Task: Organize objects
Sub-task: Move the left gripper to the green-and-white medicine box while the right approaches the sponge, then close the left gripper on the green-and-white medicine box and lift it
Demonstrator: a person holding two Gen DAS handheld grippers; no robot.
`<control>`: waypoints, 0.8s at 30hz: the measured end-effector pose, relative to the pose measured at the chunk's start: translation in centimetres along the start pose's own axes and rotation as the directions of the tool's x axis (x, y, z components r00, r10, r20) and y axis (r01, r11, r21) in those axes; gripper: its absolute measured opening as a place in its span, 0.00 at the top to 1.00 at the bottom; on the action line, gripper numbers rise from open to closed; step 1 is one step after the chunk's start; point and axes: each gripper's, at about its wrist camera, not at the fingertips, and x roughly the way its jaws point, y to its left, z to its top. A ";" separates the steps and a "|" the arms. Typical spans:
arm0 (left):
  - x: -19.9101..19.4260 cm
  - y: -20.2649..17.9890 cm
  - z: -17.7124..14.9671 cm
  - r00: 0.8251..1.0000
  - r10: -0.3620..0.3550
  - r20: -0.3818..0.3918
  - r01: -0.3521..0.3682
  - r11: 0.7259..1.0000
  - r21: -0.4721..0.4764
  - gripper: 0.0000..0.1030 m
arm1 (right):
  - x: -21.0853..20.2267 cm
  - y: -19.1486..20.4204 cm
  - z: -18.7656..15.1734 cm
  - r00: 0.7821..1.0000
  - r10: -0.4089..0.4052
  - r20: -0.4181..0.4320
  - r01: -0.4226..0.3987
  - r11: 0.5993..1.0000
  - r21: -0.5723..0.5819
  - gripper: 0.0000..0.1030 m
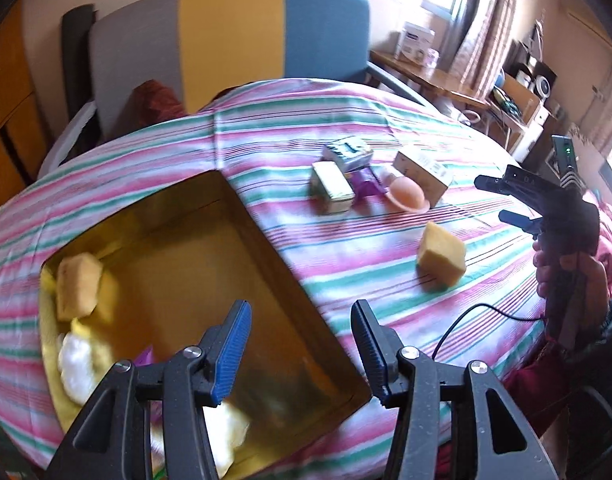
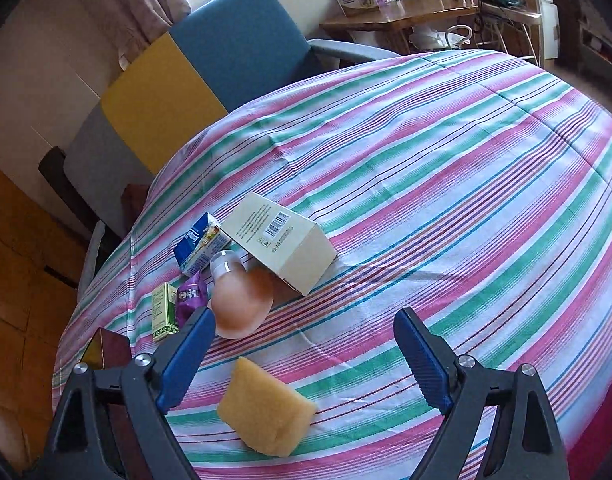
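Left hand-held gripper (image 1: pixel 302 344) angled down over the gold box (image 1: pixel 266 248) at lower left, jaws apart, empty. Right hand-held gripper (image 2: pixel 306 360) angled down, jaws wide, empty, one yellow sponge (image 2: pixel 266 412) lying between them on the striped bed (image 2: pixel 445 184). Box contents blurred; one more sponge (image 1: pixel 78 286) inside. Three cartons mid-frame.

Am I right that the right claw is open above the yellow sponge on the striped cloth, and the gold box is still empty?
Not quite. The right claw is open above the yellow sponge on the striped cloth, but the gold box is not empty: the left wrist view shows another sponge and soft white and yellow items inside.
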 end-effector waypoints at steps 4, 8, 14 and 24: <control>2.5 -1.5 2.7 0.998 -0.040 -0.039 0.040 0.999 0.005 0.49 | -0.1 -0.1 0.0 1.000 0.025 -0.007 -0.025 1.000 0.011 0.10; 5.5 -2.2 5.2 0.994 -0.062 -0.087 0.062 0.998 -0.012 0.49 | 0.0 0.4 -0.2 0.999 0.042 -0.018 -0.043 0.999 -0.006 0.10; 10.3 -2.3 8.6 0.987 -0.069 -0.145 0.058 0.995 -0.080 0.49 | 0.3 0.4 -0.3 0.997 0.071 -0.044 -0.071 0.997 -0.005 0.10; 17.2 -2.9 12.8 0.981 -0.048 -0.188 0.024 0.991 -0.131 0.49 | 0.7 0.4 -0.2 0.990 0.120 -0.078 -0.119 0.993 0.012 0.10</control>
